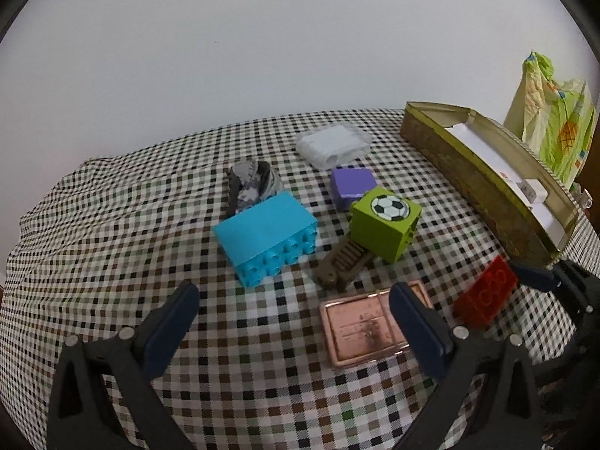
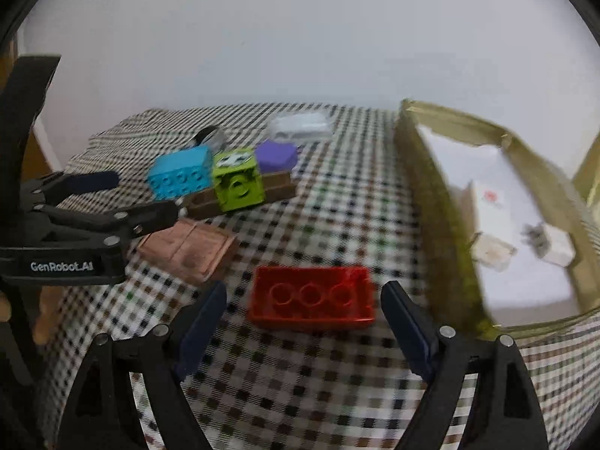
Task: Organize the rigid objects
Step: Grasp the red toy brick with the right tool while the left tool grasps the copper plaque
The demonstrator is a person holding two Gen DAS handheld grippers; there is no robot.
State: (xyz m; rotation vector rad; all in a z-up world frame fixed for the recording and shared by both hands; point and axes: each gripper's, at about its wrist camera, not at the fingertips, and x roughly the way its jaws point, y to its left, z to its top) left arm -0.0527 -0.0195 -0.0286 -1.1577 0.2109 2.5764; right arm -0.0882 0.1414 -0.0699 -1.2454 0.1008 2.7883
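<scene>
Pale, bare wall stands behind a bench (image 1: pixel 93 225) draped in a wrinkled checked cloth whose far edge curves just below the wall. Largest on it is a long gold tin (image 2: pixel 442 202) at the right, lid off, with white paper lining and small white pieces inside; a printed plastic bag (image 1: pixel 551 120) rises behind it. "GenRobot.AI" is printed in white on the body of the left tongs (image 2: pixel 123 197), the only writing that can be read. Both tongs are spread and pinching nothing. The right tongs (image 2: pixel 303 318) hover with a glossy red brick (image 2: pixel 311 300), studded hollows up, lying on the cloth between and just beyond their blue pads, near the tin's wall. Open cloth lies in front of the left tongs, with a flat copper-coloured tin (image 1: pixel 365 328) just beside the right pad. Farther back cluster a blue brick (image 1: pixel 266 236), a green cube (image 1: pixel 386 221) bearing a football picture and resting on a ribbed brown clip (image 1: pixel 343 266), a purple block (image 1: pixel 352 183), a clear plastic packet (image 1: pixel 333 144), and a grey mottled roll (image 1: pixel 253 183).
</scene>
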